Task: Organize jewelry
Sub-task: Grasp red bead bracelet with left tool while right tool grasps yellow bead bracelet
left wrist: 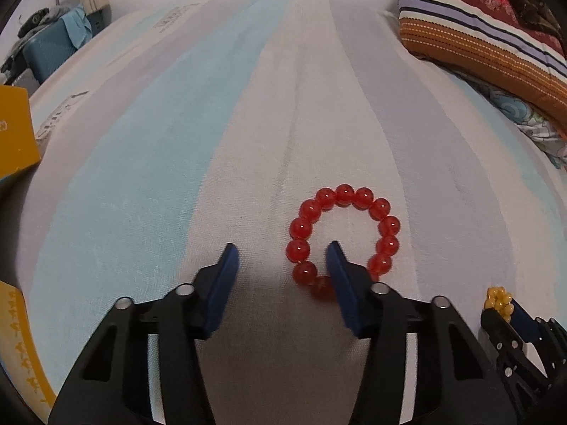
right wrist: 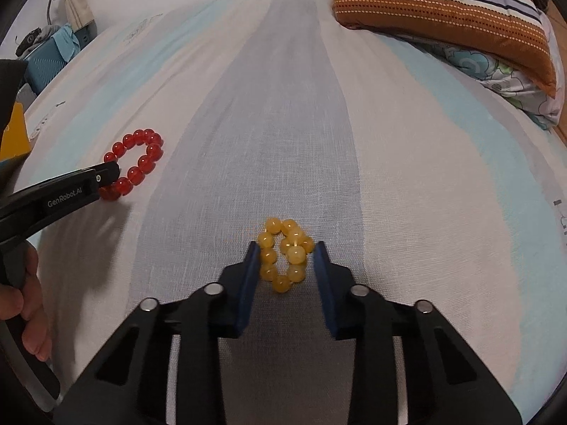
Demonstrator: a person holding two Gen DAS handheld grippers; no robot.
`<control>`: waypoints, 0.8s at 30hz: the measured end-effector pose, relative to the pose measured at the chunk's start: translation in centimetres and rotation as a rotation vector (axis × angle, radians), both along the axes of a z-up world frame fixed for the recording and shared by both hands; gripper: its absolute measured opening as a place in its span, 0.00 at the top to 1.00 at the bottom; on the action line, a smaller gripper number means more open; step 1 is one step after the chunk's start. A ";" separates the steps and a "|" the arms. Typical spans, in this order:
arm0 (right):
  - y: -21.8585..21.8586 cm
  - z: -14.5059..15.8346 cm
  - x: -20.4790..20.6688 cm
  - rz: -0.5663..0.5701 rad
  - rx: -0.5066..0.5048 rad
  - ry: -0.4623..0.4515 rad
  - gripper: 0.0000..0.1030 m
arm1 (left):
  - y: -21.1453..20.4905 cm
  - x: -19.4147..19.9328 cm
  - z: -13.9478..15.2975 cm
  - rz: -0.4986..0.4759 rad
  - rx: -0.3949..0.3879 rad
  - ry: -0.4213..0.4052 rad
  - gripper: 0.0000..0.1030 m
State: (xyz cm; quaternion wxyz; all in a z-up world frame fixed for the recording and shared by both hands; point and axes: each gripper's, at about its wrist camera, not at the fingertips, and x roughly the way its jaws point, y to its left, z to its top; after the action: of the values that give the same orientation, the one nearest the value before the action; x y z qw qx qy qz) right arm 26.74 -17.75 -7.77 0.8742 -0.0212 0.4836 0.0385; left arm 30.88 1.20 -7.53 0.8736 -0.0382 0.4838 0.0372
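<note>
At the far left edge of the left wrist view sat a mustard-yellow cardboard box (left wrist: 12, 131), cut off by the frame, with a second yellow piece bearing a small printed pattern (left wrist: 21, 347) below it, too cropped to identify. Beyond them, blurred at the room's edge, stood a teal case with blue cloth on it (left wrist: 53, 49). A woven bedsheet with broad stripes of pale blue, white and lilac-grey (left wrist: 248, 124) covered the whole surface, its weave coarse and slightly creased. On it lay a ring-shaped bracelet of glossy, translucent red round beads (left wrist: 342, 237); the left gripper (left wrist: 283, 251), black with dark blue pads, stood with its jaws apart, one pad planted inside the ring and the other outside, so the near-left beads lay between them without being pressed. A hand (right wrist: 26, 304) on that gripper's handle showed at the left margin of the right wrist view. Further right, a smaller bracelet of cloudy, waxy yellow beads (right wrist: 285, 253) lay bunched into a narrow oval, and the right gripper (right wrist: 285, 251) had its pads on either side, touching the outer beads and clamped on it. At far right, a folded quilt with brown, red, white and purple stripes (left wrist: 478, 35) rested on floral fabric (left wrist: 524, 113), both cut off.
</note>
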 end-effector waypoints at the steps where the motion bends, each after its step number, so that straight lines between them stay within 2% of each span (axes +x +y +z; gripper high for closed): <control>1: 0.0 0.0 0.0 0.001 0.001 0.001 0.79 | 0.0 0.0 0.1 -0.005 -0.007 0.003 0.62; 2: -0.1 0.0 0.0 0.000 0.002 0.001 0.80 | -0.2 -0.1 0.1 -0.008 -0.010 0.004 0.65; 4: -0.2 0.0 -0.1 0.000 0.003 0.003 0.86 | -0.5 -0.3 0.2 -0.025 -0.015 0.015 0.79; 7: -0.3 0.0 -0.1 -0.006 0.005 0.004 0.90 | -0.9 -0.7 0.6 -0.036 0.008 0.011 0.87; 10: -0.5 0.3 -0.2 -0.013 0.020 -0.001 0.91 | -1.2 -1.0 1.2 -0.062 -0.036 0.017 0.87; 24: -0.9 2.2 -1.3 -0.022 0.033 -0.057 0.91 | -2.2 -2.5 4.1 -0.097 -0.052 -0.048 0.87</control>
State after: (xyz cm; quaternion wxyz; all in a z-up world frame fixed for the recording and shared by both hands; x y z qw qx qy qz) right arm 25.43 -18.63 -5.58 0.8883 -0.0026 0.4578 0.0360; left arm 28.35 -0.98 -3.44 0.8844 -0.0381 0.4648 -0.0187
